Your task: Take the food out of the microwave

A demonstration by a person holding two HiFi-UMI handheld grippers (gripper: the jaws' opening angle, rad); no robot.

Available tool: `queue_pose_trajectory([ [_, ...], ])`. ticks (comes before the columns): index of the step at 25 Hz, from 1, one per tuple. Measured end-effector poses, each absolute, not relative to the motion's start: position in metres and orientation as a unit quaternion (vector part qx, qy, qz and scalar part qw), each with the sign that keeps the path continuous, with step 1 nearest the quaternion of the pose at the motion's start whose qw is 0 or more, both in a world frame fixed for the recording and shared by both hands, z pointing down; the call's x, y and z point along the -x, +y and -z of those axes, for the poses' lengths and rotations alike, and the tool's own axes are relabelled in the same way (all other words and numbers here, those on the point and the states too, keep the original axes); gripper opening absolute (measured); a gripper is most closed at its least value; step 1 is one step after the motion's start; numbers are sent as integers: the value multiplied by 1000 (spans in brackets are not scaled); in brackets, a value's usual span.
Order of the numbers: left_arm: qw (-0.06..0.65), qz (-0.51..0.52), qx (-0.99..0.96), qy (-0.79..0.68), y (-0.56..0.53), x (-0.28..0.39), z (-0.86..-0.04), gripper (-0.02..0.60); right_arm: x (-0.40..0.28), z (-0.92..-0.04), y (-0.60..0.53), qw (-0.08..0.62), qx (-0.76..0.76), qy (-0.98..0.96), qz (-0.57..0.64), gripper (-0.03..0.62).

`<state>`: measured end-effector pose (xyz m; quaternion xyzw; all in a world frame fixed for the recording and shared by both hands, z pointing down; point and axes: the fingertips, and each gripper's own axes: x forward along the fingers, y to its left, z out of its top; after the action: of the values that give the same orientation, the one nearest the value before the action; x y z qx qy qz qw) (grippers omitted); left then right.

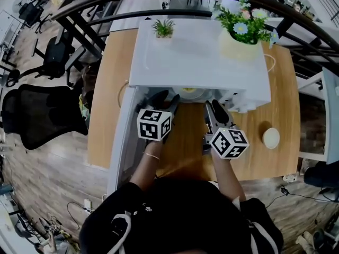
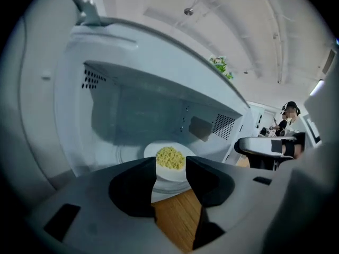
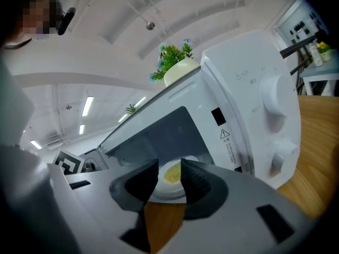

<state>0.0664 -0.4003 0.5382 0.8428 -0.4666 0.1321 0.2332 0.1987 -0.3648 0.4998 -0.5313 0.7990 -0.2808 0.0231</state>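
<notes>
On the wooden table (image 1: 106, 89) sits a white microwave (image 1: 196, 62) with its door (image 1: 121, 142) swung open on the microwave's left side. A flower pot (image 1: 238, 41) and a small green plant (image 1: 163, 29) stand on the microwave's top.

Inside the microwave cavity, roughly centred on the floor: a white plate (image 2: 175, 174) with a low heap of yellow crumbly food (image 2: 170, 157). Not out yet; nothing is touching it.

Risks as I read them:
- The plate is shallow with a low rim. A pinch on the near rim alone would likely let it tip as it clears the microwave's sill, and the loose food would slide off.
- Both grippers are lined up at the same opening, close together. They could knock each other, the door edge or the front frame.
- Coming in too low would drive a jaw into the cavity floor and shove the plate toward the back of the microwave instead of grabbing it.

Grippers:
- Left gripper (image 2: 170, 168): just outside the microwave's mouth, jaws parted to a moderate gap. Nothing is between them, and the plate and food show through the gap, farther in.
- Right gripper (image 3: 169, 165): also in front of the opening, toward the microwave's control-knob (image 3: 273, 97) side. Its jaws are parted somewhat narrower, empty, aimed at the plate, no contact.
</notes>
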Motion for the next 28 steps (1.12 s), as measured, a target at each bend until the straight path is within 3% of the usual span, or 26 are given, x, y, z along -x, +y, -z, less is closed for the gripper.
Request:
queue_pose_trajectory([
  [6, 249, -147, -837, -465, -420, -64, -557, 196, -189, -520, -388, -2, 560, 782, 274, 121],
  [28, 278, -173, -827, -458, -437, -73, -594, 199, -189, -589, -431, -106, 615, 721, 300, 179],
])
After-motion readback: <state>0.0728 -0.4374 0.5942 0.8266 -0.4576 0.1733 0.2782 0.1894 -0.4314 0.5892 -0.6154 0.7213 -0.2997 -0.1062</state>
